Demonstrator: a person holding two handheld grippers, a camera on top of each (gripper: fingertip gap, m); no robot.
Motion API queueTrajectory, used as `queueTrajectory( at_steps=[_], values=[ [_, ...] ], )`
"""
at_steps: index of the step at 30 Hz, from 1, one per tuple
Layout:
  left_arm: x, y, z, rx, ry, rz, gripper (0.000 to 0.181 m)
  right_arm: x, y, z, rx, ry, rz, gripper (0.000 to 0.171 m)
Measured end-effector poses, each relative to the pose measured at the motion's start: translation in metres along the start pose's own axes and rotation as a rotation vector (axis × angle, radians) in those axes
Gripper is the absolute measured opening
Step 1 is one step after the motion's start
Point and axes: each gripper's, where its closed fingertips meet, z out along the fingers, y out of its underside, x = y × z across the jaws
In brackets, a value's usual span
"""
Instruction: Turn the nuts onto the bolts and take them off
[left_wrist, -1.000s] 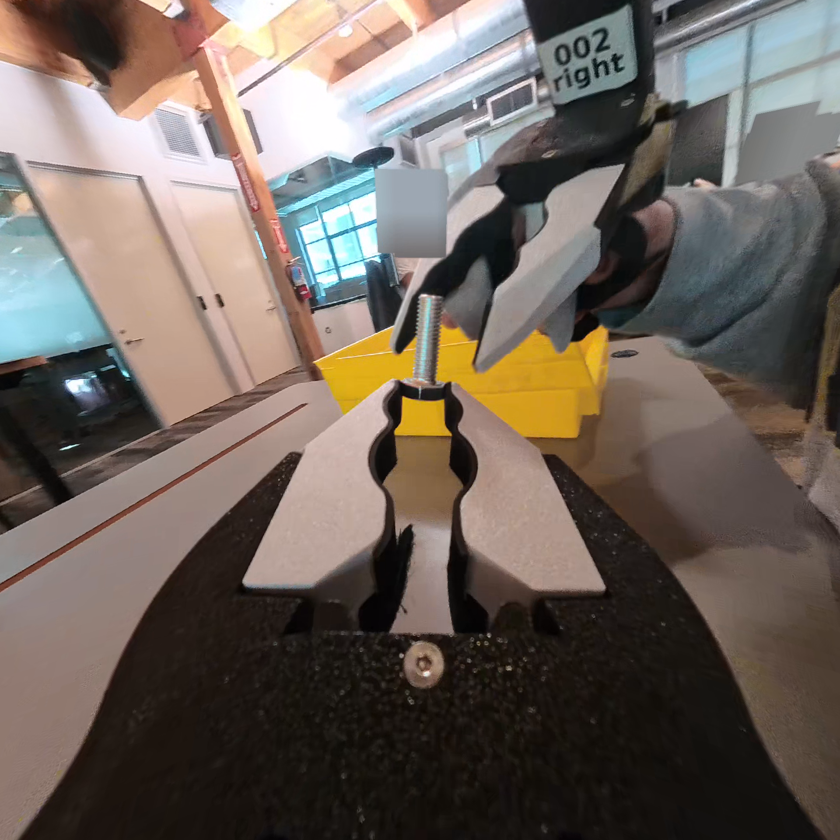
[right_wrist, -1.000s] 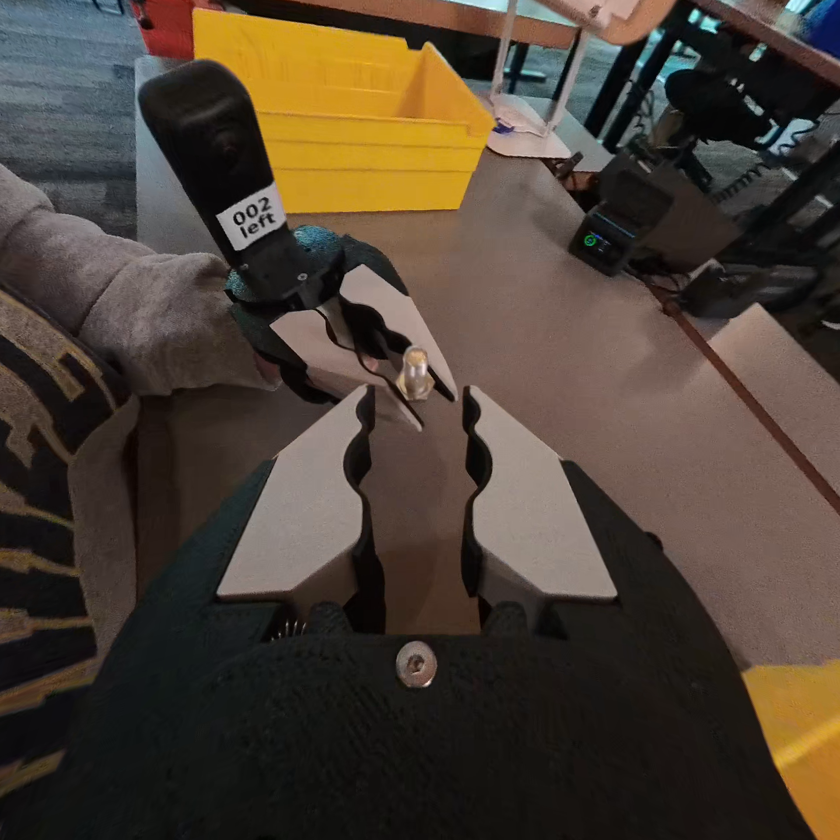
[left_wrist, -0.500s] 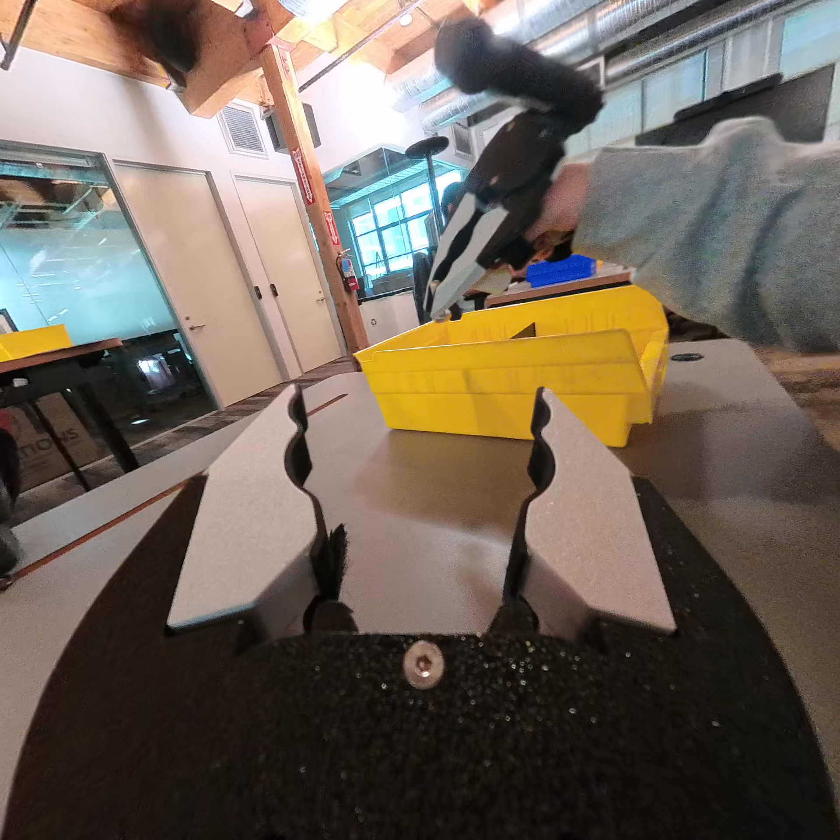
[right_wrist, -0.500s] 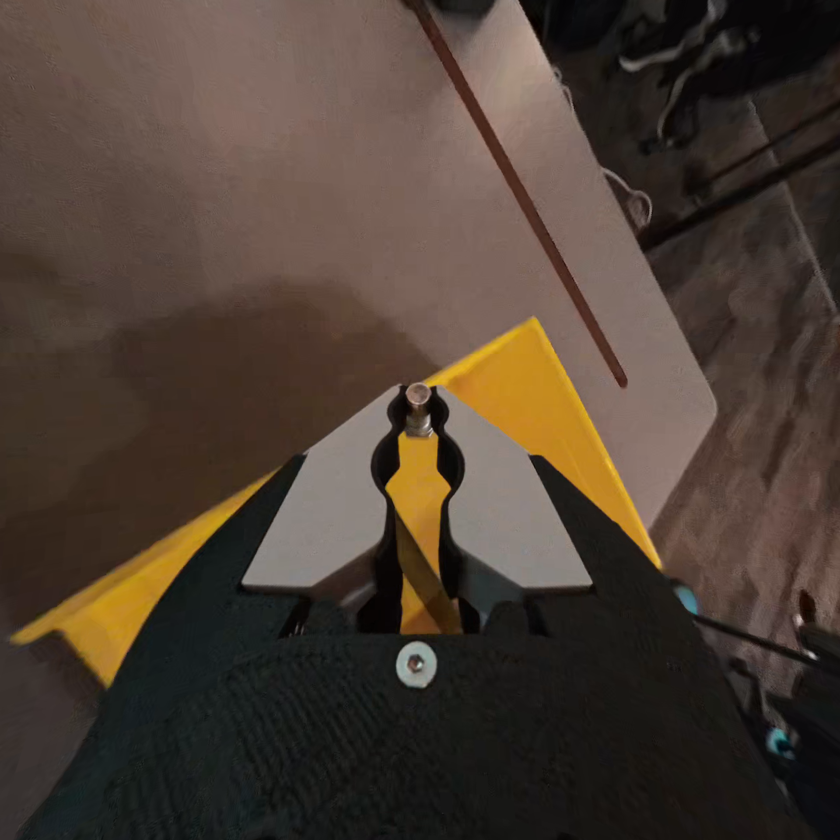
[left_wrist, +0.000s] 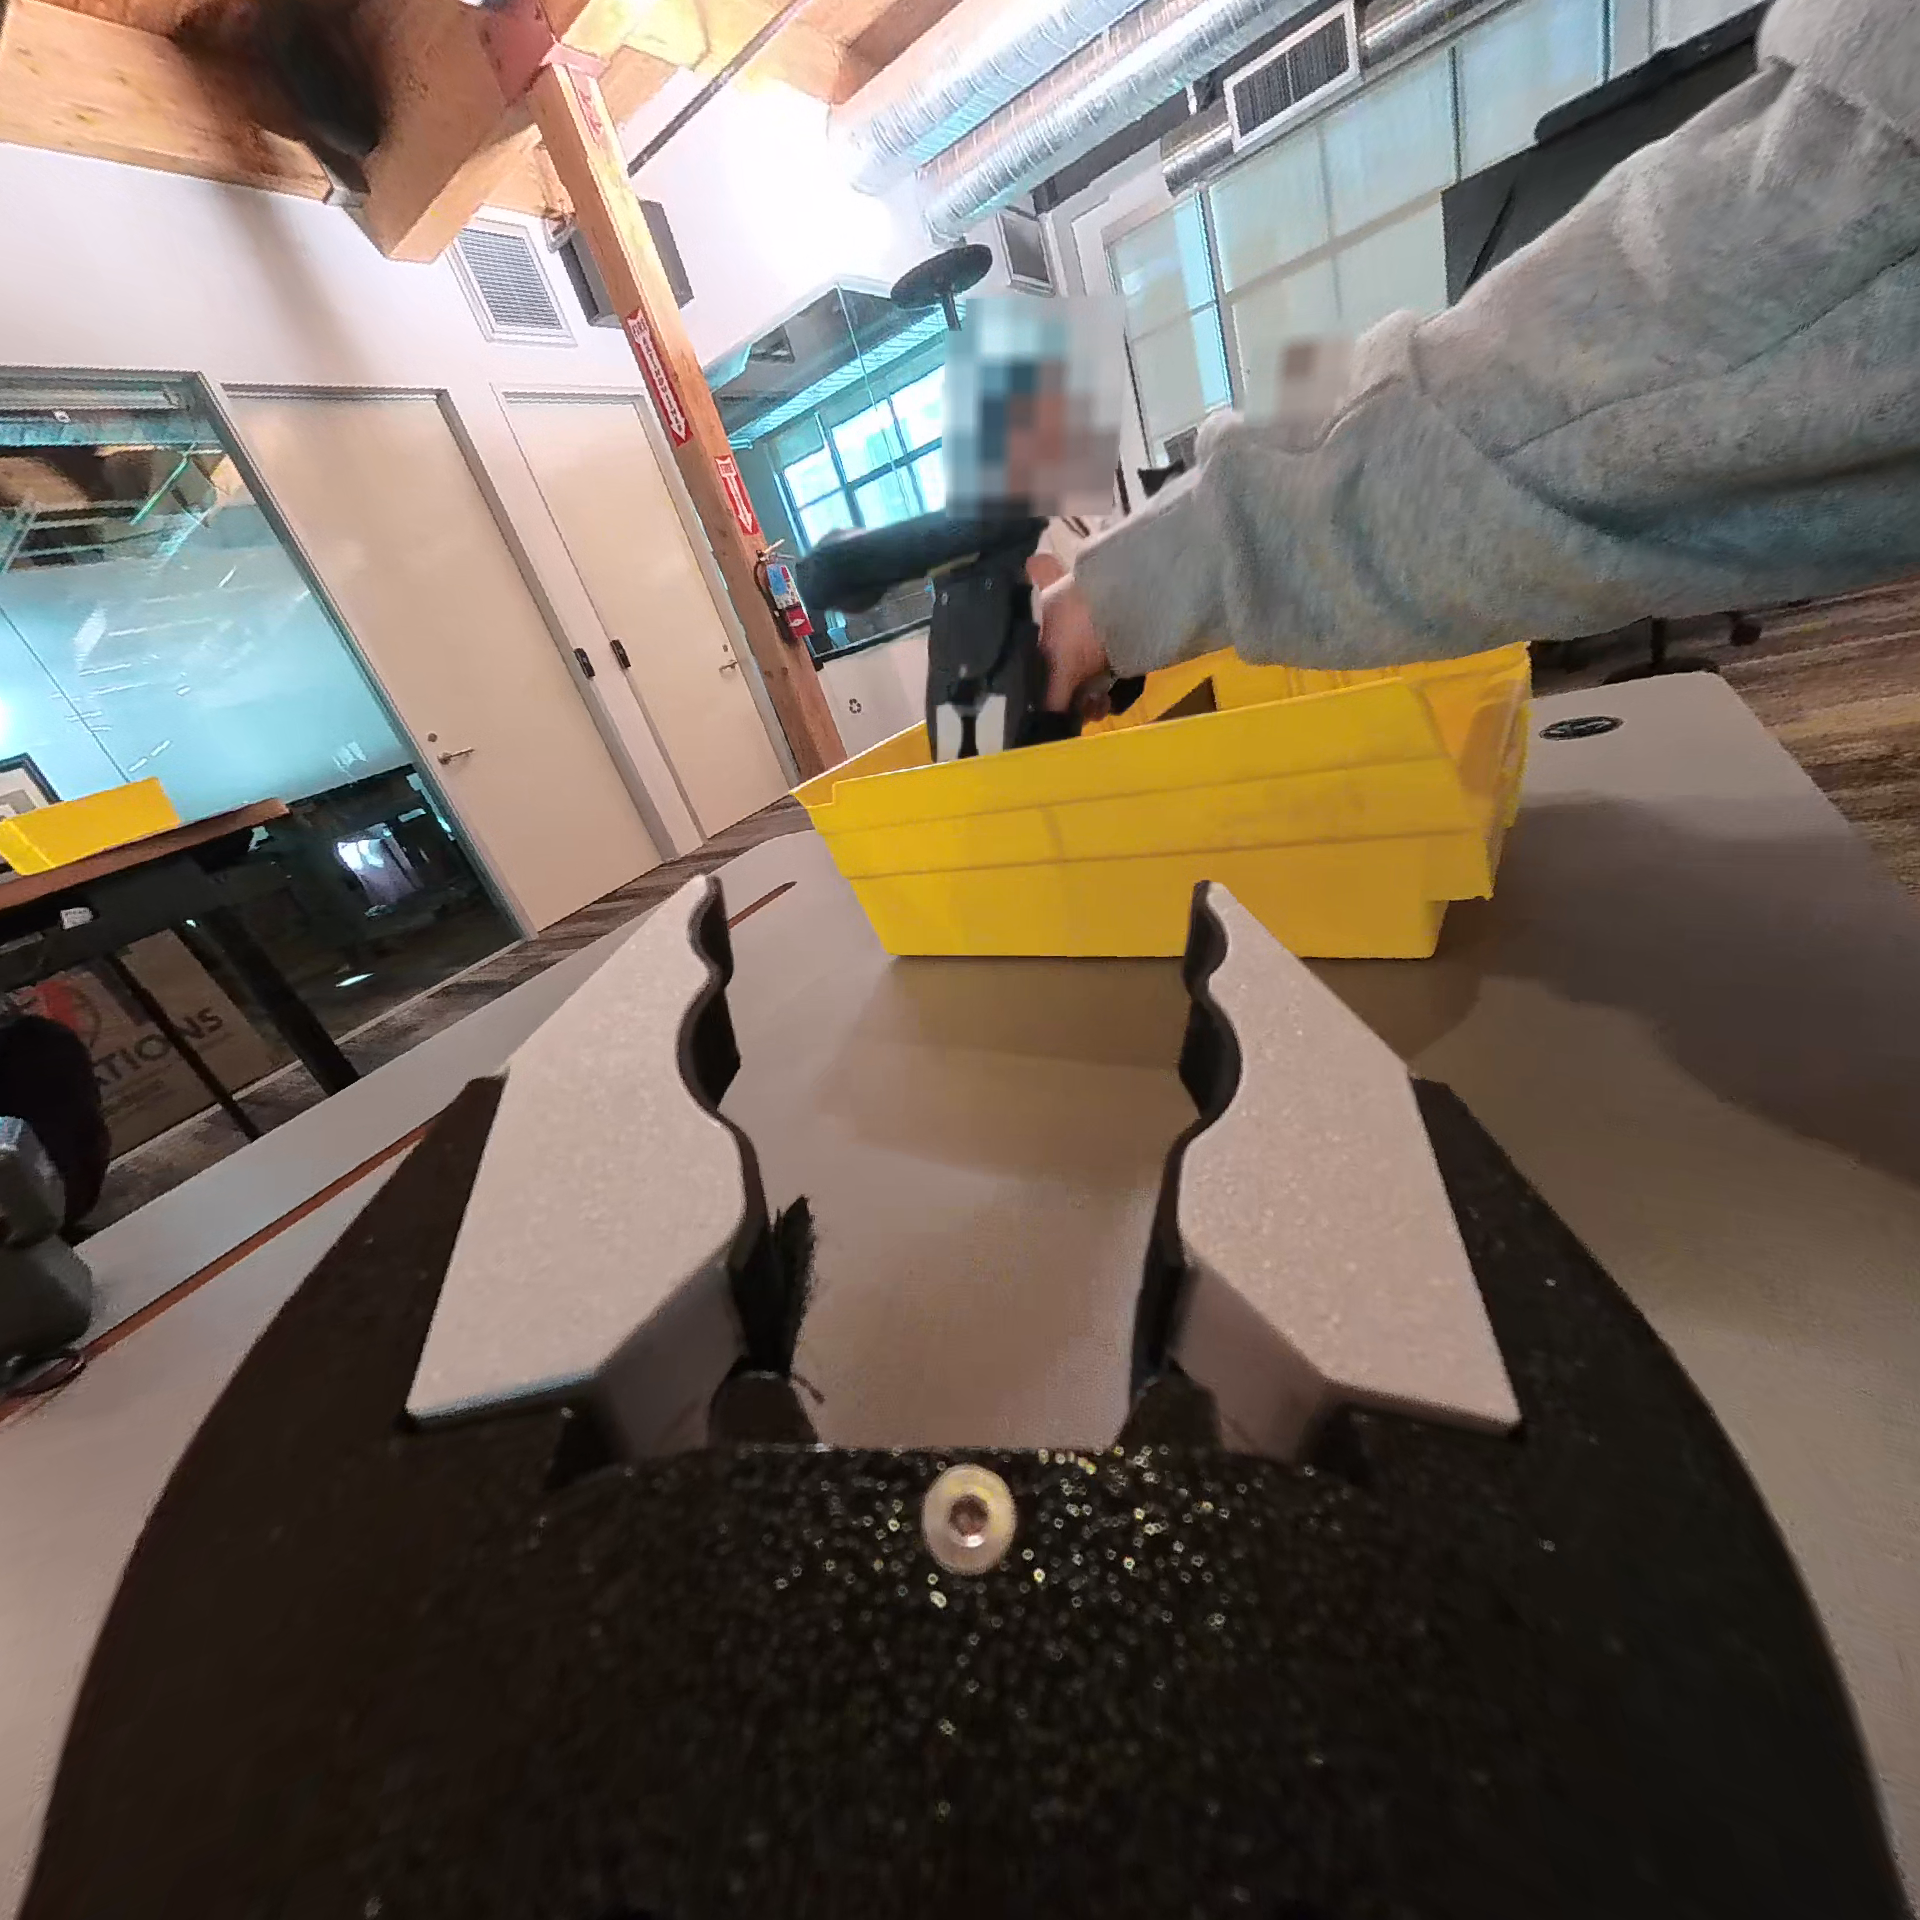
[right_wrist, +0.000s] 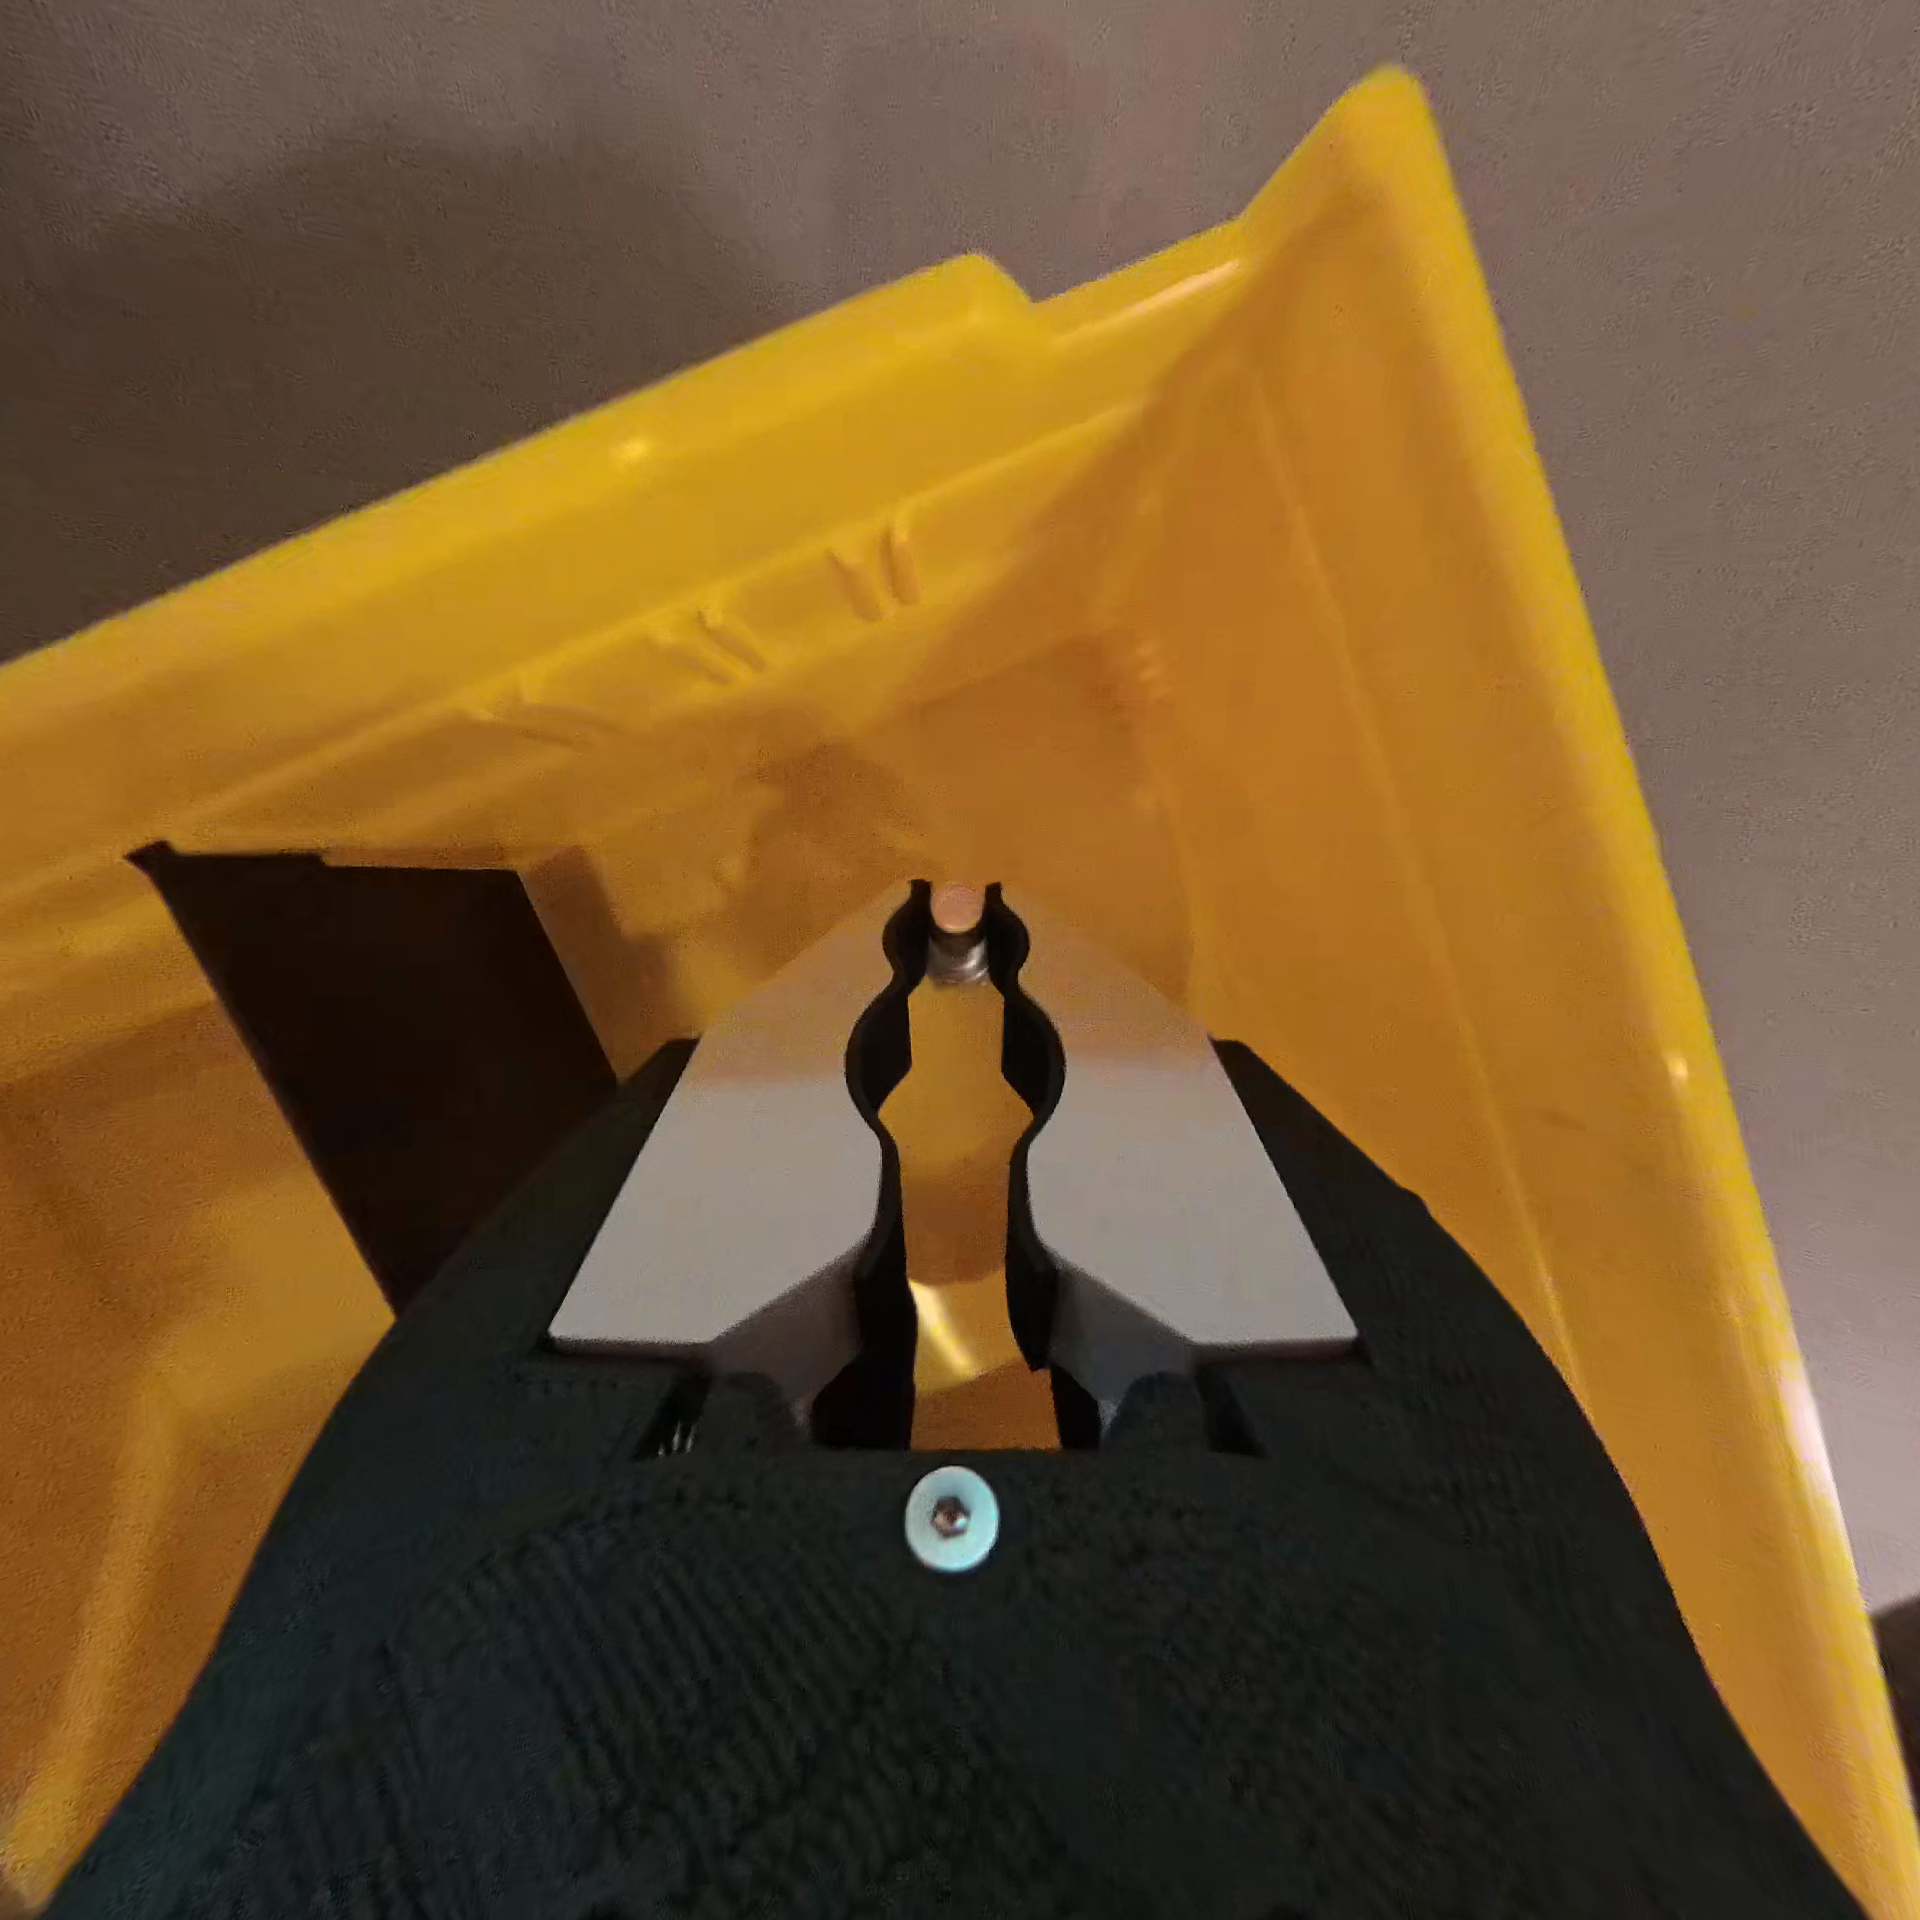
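Right wrist view shows the right gripper pointing down into the yellow bin, its jaws nearly closed and pinching a bolt at the very tips. The bolt stands between the tips with one flat end toward the camera; I cannot tell if a nut sits on it, because this part is small and a little blurred. Just beyond the jaws is the inner corner of the bin, and to their left a dark divider stands inside it.

Left wrist view shows the left gripper low over the desk, its jaws wide apart and holding nothing. The bin is ahead of these jaws, and the sleeve of the person reaches across into it from the right.

I judge that the step in hand is putting the bolt away in the bin, after the unscrewing part. The next move calls for the right jaws to open so the bolt drops on the bin floor, then to rise straight up without catching the bin wall. The left jaws have only to wait, or be ready to receive the next piece.
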Motion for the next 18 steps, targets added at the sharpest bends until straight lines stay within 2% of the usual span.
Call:
queueTrajectory(
  at_steps=[3, 5, 7, 10, 13, 15, 18],
  values=[
    [-0.001, -0.001, 0.0, 0.009, 0.001, -0.023, 0.09, -0.004, 0.006, 0.0, -0.072, -0.03, 0.057, 0.032],
    [-0.005, -0.002, -0.001, 0.016, -0.016, -0.034, 0.09, 0.004, -0.005, -0.021, -0.039, 0.065, 0.076, 0.041],
    [-0.01, -0.002, -0.002, 0.013, -0.047, -0.043, 0.089, 0.009, -0.025, -0.058, 0.058, 0.228, 0.117, 0.045],
    [-0.026, 0.005, -0.004, -0.034, -0.152, -0.015, 0.081, -0.01, -0.066, -0.125, 0.308, 0.492, 0.188, 0.031],
    [-0.045, 0.011, -0.009, -0.098, -0.287, 0.05, 0.068, -0.077, -0.125, -0.163, 0.702, 0.536, 0.172, 0.025],
    [-0.053, 0.01, -0.014, -0.111, -0.353, 0.097, 0.062, -0.129, -0.159, -0.164, 0.94, 0.48, 0.124, 0.021],
    [-0.059, 0.004, -0.019, -0.089, -0.396, 0.142, 0.056, -0.169, -0.182, -0.131, 1.151, 0.51, 0.087, 0.017]
  ],
)
